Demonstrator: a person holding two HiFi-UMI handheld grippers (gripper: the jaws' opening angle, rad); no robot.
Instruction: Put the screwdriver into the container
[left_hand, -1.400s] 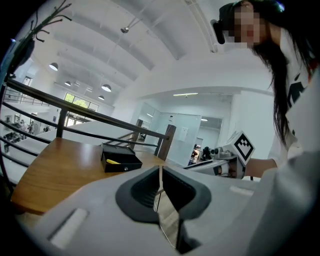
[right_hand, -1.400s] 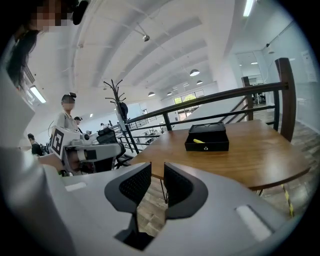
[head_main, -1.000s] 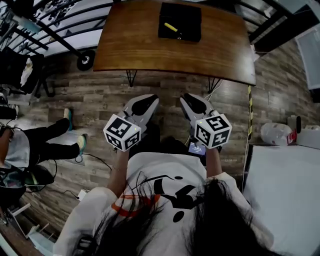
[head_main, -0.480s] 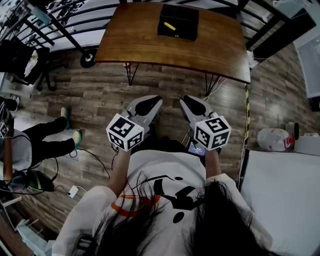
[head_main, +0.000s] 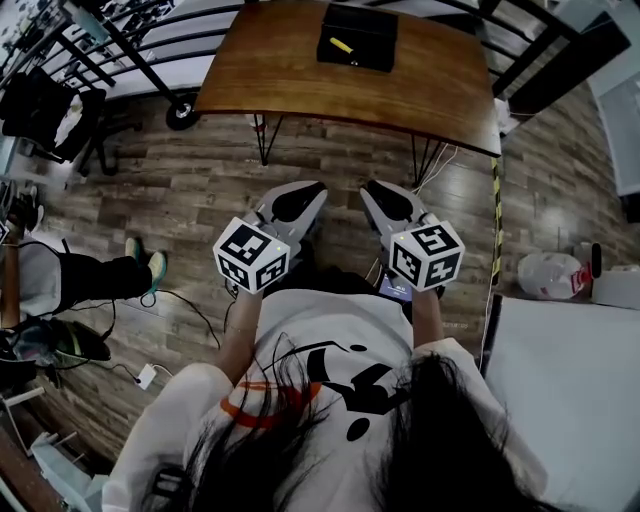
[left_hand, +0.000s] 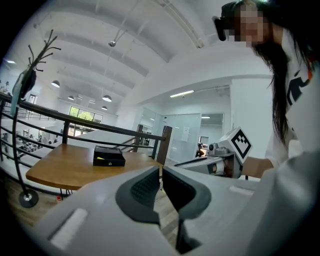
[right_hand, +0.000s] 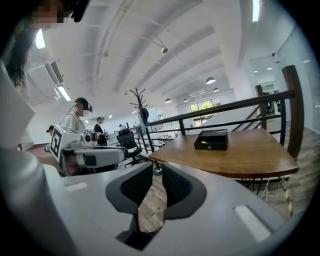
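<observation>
The yellow-handled screwdriver (head_main: 341, 45) lies inside the black container (head_main: 375, 48), which stands at the far edge of the wooden table (head_main: 300, 85). My left gripper (head_main: 308, 190) and right gripper (head_main: 372, 190) hang side by side over the plank floor, close to my body and well short of the table. In the left gripper view the left gripper (left_hand: 161, 171) is shut and empty, with the container (left_hand: 109, 157) far ahead. In the right gripper view the right gripper (right_hand: 156, 171) has just been closing, its tips nearly touching with nothing between them; the container (right_hand: 211, 140) is ahead to the right.
Black railings (head_main: 150, 60) and a wheeled stand run behind and left of the table. A person (head_main: 60, 285) is at the left, with a cable (head_main: 190, 310) on the floor. A white surface (head_main: 570, 380) with a plastic bag (head_main: 548, 275) is at the right.
The table and container sit higher and smaller in the head view. Both grippers have shifted a little with my body. The legs of the person at the left have moved.
</observation>
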